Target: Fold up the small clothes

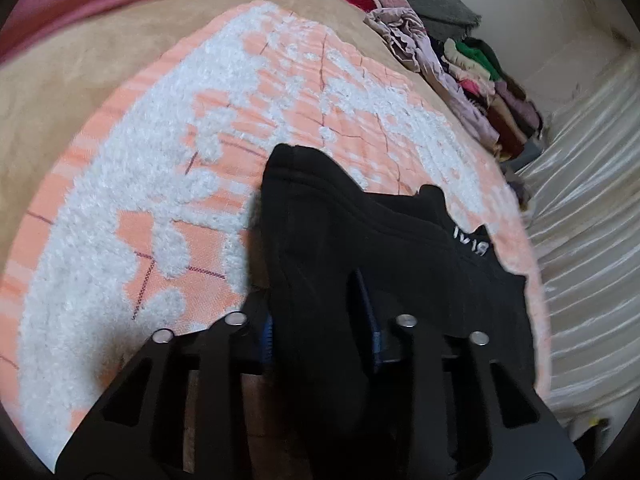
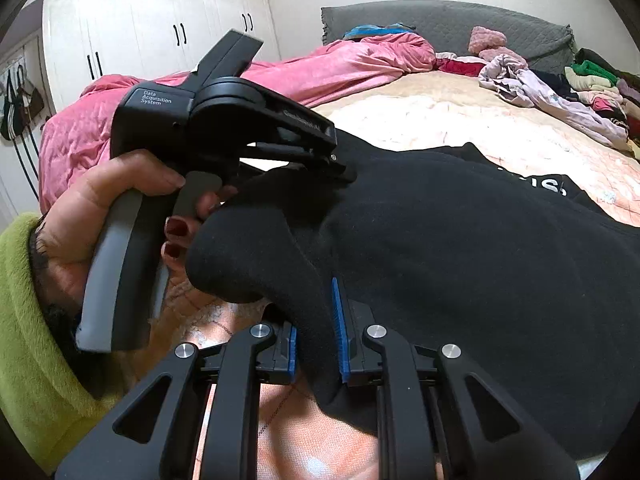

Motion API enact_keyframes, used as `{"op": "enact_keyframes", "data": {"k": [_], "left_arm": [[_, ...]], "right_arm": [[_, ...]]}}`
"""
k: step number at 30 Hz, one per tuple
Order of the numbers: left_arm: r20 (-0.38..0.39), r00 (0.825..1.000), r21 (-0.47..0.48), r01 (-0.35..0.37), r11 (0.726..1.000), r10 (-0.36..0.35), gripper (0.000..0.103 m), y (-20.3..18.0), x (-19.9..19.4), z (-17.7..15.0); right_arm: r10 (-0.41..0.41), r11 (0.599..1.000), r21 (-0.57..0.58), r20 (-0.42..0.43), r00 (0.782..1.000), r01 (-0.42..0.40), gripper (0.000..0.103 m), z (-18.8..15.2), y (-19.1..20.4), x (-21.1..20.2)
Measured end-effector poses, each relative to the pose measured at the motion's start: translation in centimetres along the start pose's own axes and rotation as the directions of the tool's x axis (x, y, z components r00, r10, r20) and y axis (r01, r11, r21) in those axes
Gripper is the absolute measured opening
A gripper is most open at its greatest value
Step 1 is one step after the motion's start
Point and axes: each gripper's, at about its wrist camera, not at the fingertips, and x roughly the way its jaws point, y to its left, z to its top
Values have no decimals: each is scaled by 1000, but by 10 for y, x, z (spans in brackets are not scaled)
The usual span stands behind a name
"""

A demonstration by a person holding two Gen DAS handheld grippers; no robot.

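A black garment (image 1: pixel 400 248) with white lettering lies partly lifted over an orange and white fluffy blanket (image 1: pixel 160 184) on a bed. My left gripper (image 1: pixel 320 332) is shut on a bunched fold of it, with black cloth filling the gap between the blue pads. In the right wrist view the same black garment (image 2: pixel 460 240) spreads to the right. My right gripper (image 2: pixel 316 344) is shut on a thick fold near its edge. The left gripper's body (image 2: pixel 224 120) shows there too, held by a hand, with its tips buried in the cloth.
A pile of mixed clothes (image 2: pixel 560 92) lies at the bed's far right, also seen as the clothes pile (image 1: pixel 472 80). A pink duvet (image 2: pixel 320 72) runs along the back. White wardrobe doors (image 2: pixel 140 20) stand behind. A green sleeve (image 2: pixel 24 320) fills the lower left.
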Motion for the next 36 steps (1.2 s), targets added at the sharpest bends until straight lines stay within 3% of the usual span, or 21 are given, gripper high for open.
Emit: {"op": "enact_keyframes", "data": {"k": [3, 8, 18, 27, 36], "left_arm": [[8, 999, 20, -40, 999, 39, 11, -12, -4, -1], [37, 998, 24, -52, 998, 51, 10, -33, -21, 4], [88, 995, 107, -49, 993, 39, 10, -127, -50, 9], [66, 996, 204, -75, 976, 62, 10, -213, -25, -4], [13, 997, 299, -81, 951, 81, 10, -276, 15, -27]], "right_arm": [[1, 1000, 11, 4, 1000, -1, 12, 1, -1, -1], [11, 999, 36, 64, 998, -13, 11, 3, -9, -22], [-14, 988, 152, 207, 978, -18, 8, 3, -54, -87], [-43, 954, 299, 244, 969, -33, 7, -19, -114, -128], [-62, 914, 403, 243, 968, -43, 7, -52, -157, -149]]}}
